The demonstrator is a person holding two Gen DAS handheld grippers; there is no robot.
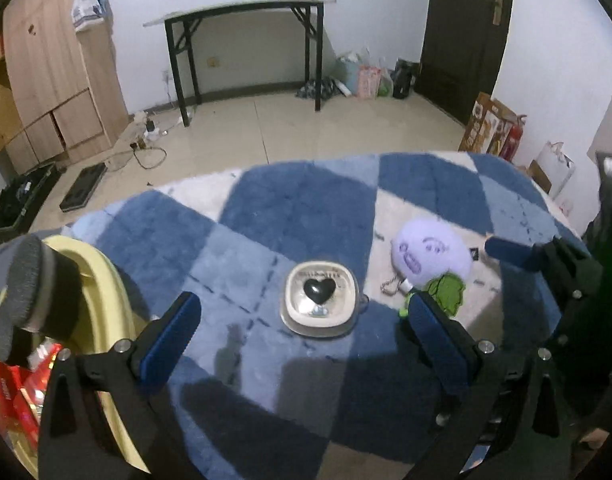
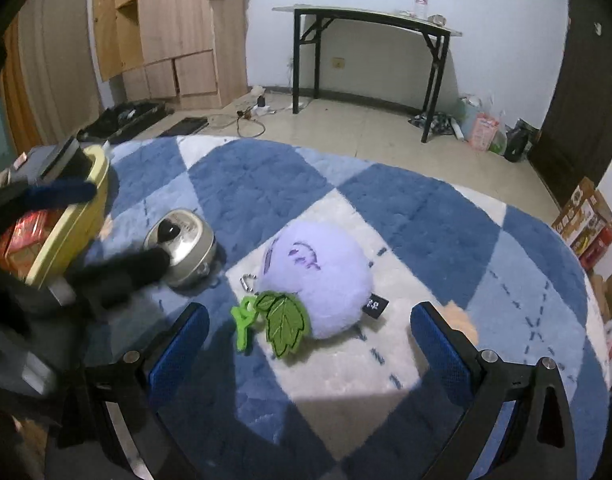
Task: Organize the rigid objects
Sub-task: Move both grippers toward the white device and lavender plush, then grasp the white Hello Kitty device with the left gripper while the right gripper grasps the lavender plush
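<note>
Blue-padded fingers of the left gripper [image 1: 302,330] stand spread wide, holding nothing, just above the blue-and-white checked rug [image 1: 306,208]. Between and slightly beyond those fingers lies a small silver tin with a black heart [image 1: 320,298] on its lid, flat on the rug and untouched. Just right of the tin rests a lavender plush toy [image 1: 430,256] with a drawn face, a green leaf [image 1: 446,290] and a short metal chain [image 1: 392,284]; plush and tin lie near each other but apart. Seen from the right wrist, the right gripper [image 2: 310,342] is likewise spread and empty, its fingers flanking the plush's lower edge without contact; a green clip [image 2: 244,320] and a black label [image 2: 375,305] hang from the plush. At the rug's left edge stands a yellow bin [image 1: 102,276] containing red packages [image 1: 14,392]. Beyond the rug: tiled floor, a black-legged folding table [image 1: 242,12] against the white wall, wooden cabinets [image 1: 54,80] at left, a dark door [image 1: 466,36] at right.
</note>
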